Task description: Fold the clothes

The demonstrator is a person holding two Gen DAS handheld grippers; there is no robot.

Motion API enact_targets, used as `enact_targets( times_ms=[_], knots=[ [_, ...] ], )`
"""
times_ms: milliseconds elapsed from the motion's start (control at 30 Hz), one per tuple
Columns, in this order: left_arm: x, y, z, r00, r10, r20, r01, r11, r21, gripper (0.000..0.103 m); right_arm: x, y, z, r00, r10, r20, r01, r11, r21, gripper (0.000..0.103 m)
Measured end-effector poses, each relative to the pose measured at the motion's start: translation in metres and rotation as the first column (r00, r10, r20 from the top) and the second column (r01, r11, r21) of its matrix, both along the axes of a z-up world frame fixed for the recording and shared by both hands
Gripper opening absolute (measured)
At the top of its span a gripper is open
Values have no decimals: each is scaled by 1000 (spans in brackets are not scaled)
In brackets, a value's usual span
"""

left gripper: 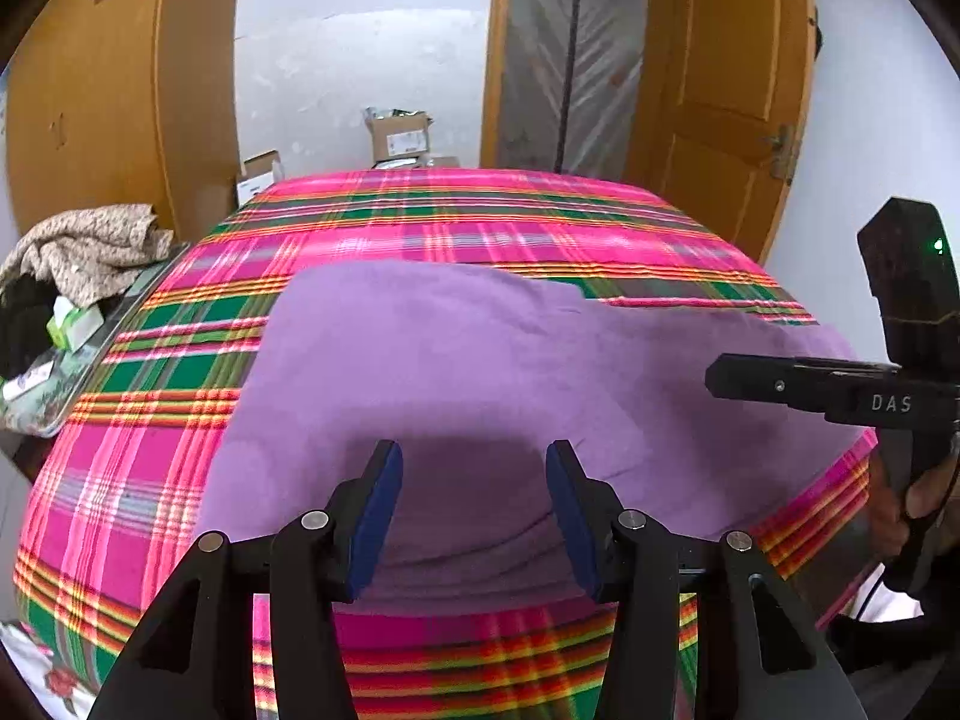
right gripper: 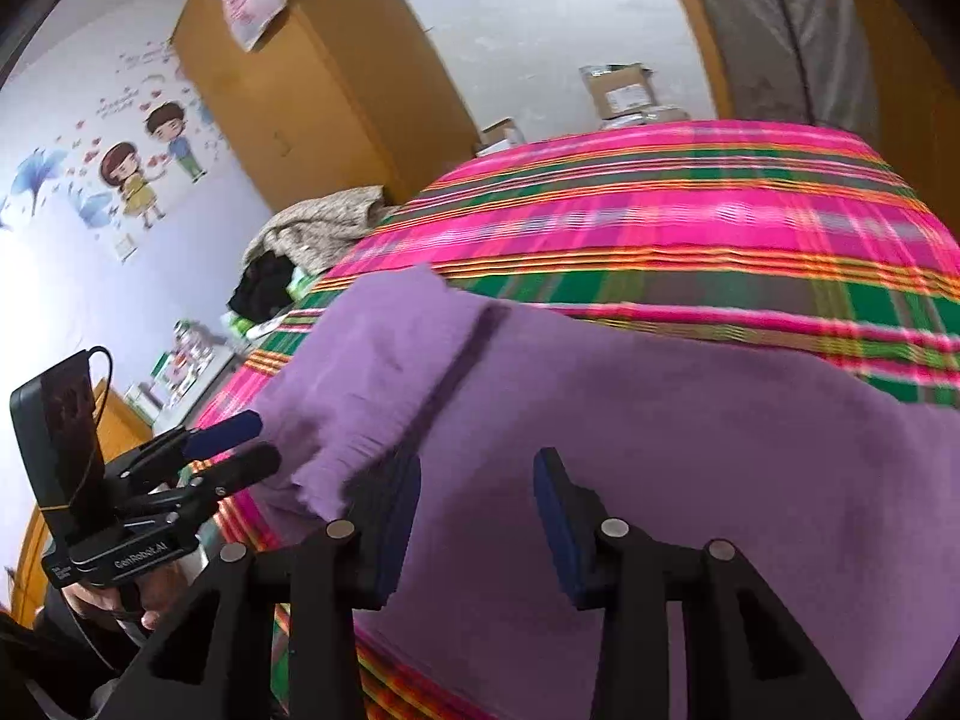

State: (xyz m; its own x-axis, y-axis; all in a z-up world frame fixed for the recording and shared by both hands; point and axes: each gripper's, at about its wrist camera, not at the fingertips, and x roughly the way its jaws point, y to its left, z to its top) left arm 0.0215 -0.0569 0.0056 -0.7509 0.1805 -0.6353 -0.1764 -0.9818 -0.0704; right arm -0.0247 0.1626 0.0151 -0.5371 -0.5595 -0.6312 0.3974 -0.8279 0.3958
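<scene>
Purple fleece garment [left gripper: 480, 360] spread on the pink-green plaid bedcover [left gripper: 450, 222]

We hover the left gripper [left gripper: 474, 510] and the right gripper [right gripper: 477, 516], both released, above its near edge, seemingly positioned to grasp there.

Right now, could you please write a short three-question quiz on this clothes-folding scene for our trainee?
1. True or false: the purple garment lies on the plaid bedspread.
2. Which gripper is open above the garment? A) left gripper only B) right gripper only C) both
3. Fill in: the heap of clothes sits beside the bed's ____ edge in the left wrist view.

Key: 1 true; 2 C; 3 left.
</scene>
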Motion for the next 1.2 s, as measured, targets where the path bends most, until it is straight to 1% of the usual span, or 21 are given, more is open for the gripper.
enact_targets(
  times_ms=[100,200,333,533,667,800,1000,1133,1200],
  knots=[
    [-4,9,-7,999,-25,27,25,1000,-5,52,4,15,-5,999,-44,10,44,999,-2,40],
    [-6,13,-14,998,-29,55,30,999,-17,52,7,33,-10,995,-102,19,103,994,-24,35],
    [-6,12,-13,998,-27,60,28,1000,-9,52,7,58,-15,983,-178,42,181,982,-51,29],
    [-3,22,-7,998,-57,40,57,998,-8,52,14,82,-11,972,-235,27,236,970,-55,29],
    [-4,31,-4,996,-88,32,88,996,-6,52,18,96,-15,960,-275,45,277,960,-49,29],
    [-10,37,-16,993,-88,75,89,996,-14,52,23,112,-18,945,-321,63,325,944,-54,29],
    [-13,37,-17,994,-84,75,84,996,5,52,31,141,-20,911,-404,76,409,910,-71,26],
    [-11,38,-17,994,-89,66,88,996,9,52,37,167,-19,870,-488,78,493,867,-70,26],
    [-10,38,-15,994,-94,60,93,996,16,52,41,186,-19,840,-536,89,542,836,-81,26]
  ],
)
